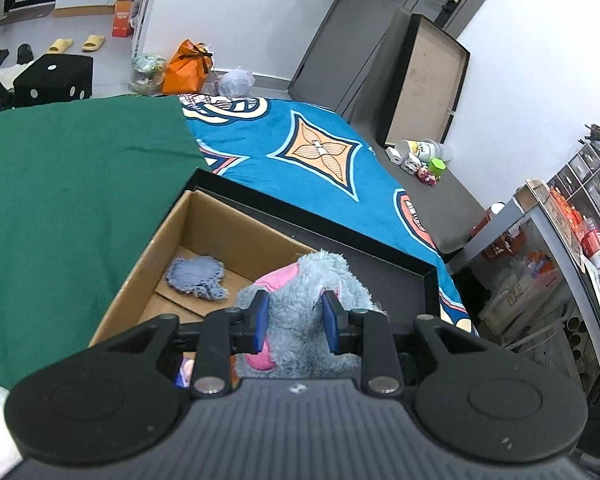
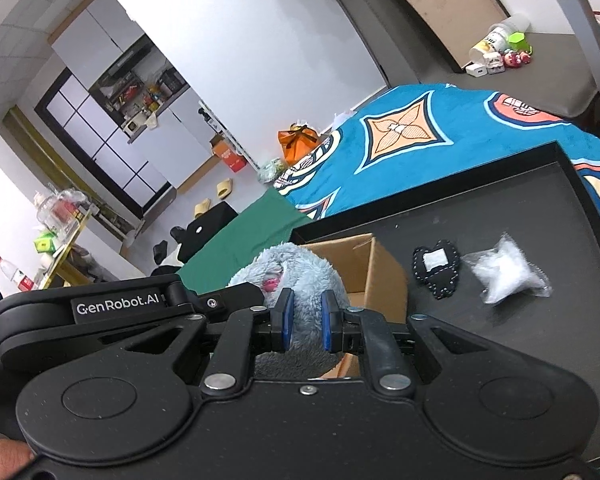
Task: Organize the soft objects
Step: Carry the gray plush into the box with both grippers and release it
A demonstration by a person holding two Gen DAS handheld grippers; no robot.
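Both grippers clamped on blue plush toy (image 1: pixel 300 320): left gripper (image 1: pixel 296 320) and right gripper (image 2: pixel 305 320) pinch its fur. Toy hangs over cardboard box (image 1: pixel 220 232) on black tray (image 2: pixel 500 208); knit patch (image 1: pixel 196 278) inside at 10 o'clock.

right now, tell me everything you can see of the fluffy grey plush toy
The plush toy is shaggy grey-blue fleece with pink patches. Both grippers are shut on it: the left gripper and the right gripper squeeze its pile between blue pads. It hangs at the cardboard box, which sits on a black tray. Its lower part is hidden.
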